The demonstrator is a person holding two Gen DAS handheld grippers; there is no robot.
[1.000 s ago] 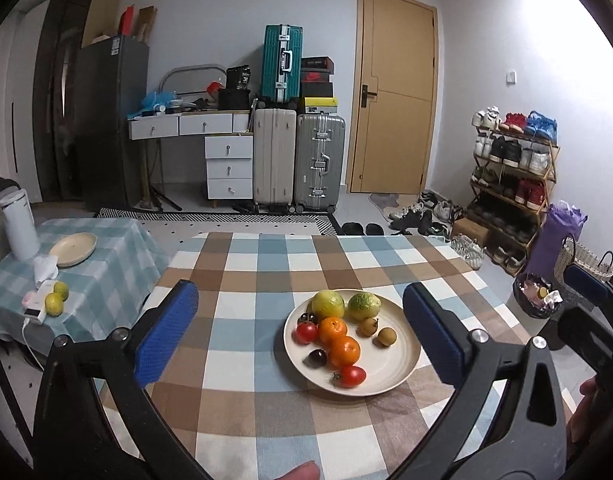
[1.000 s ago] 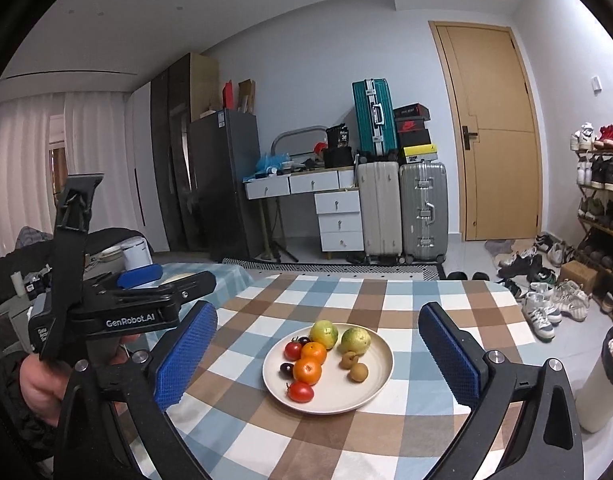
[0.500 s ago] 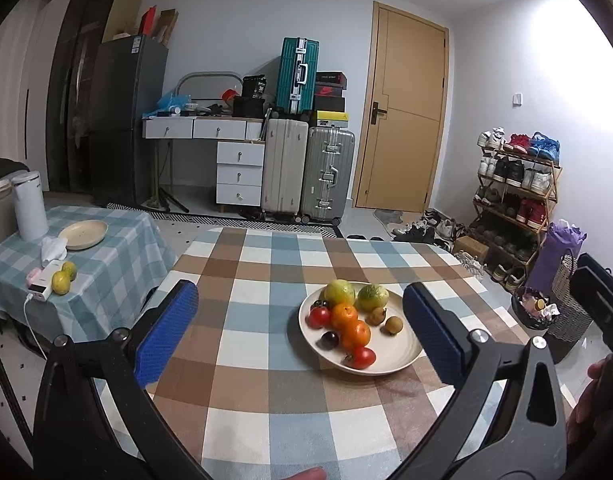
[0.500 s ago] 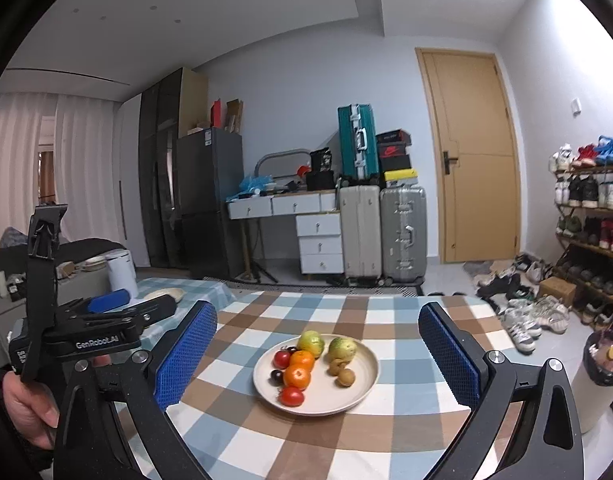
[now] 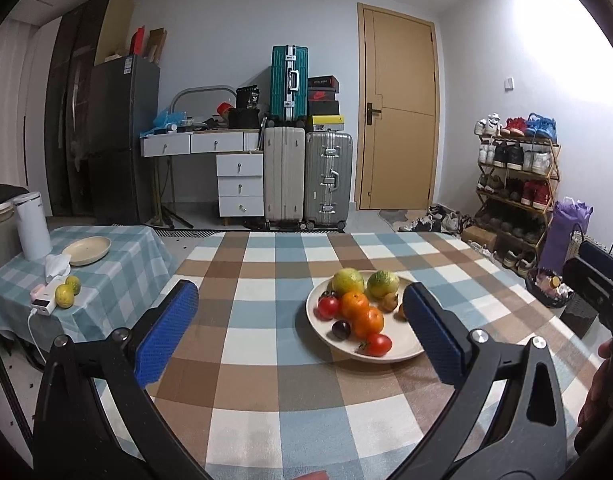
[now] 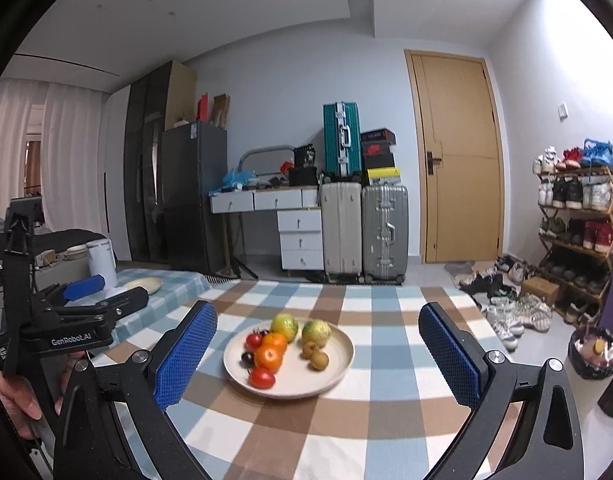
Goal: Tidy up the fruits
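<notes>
Cream plate [image 6: 338,364] of fruit lies beyond both open tongs [image 6: 318,344].

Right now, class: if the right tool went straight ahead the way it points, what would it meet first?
Probably the plate of fruit. It lies between the open right tool's fingers on the checked table, ahead and lower. The nearest fruit is a red tomato. Depth is unclear, so the tool may pass above it.

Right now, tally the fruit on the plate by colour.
yellow-green fruits: 2
oranges: 2
red tomatoes: 2
brown fruits: 2
dark purple fruit: 1 (a possible second is too small to tell)
Total on the plate: 9
</notes>
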